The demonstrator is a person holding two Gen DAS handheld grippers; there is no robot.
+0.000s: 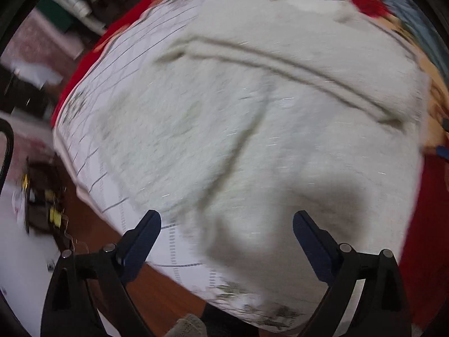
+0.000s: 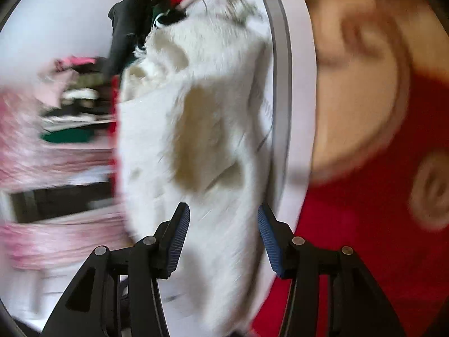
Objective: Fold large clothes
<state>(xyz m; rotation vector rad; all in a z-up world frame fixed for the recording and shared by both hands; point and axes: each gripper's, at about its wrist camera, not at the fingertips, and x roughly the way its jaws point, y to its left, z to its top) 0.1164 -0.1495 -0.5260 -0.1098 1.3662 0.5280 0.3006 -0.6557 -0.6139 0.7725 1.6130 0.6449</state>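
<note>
A large fluffy white garment (image 1: pixel 266 118) lies spread on a white sheet with thin grid lines (image 1: pixel 118 64), with folds running across it. My left gripper (image 1: pixel 226 224) is open above the garment's near edge, with nothing between its fingers. In the right wrist view the same white garment (image 2: pixel 202 118) fills the middle, seen from its side. My right gripper (image 2: pixel 223 220) is open with its blue pads on either side of the fabric, apart from it. Both views are motion-blurred.
A red patterned blanket (image 2: pixel 378 224) lies under the sheet. Dark clothes (image 2: pixel 132 22) are heaped at the garment's far end. A pile of folded clothes (image 2: pixel 73 90) sits to the left. A brown wooden floor (image 1: pixel 157 289) and a dark object (image 1: pixel 42 202) lie beyond the bed's edge.
</note>
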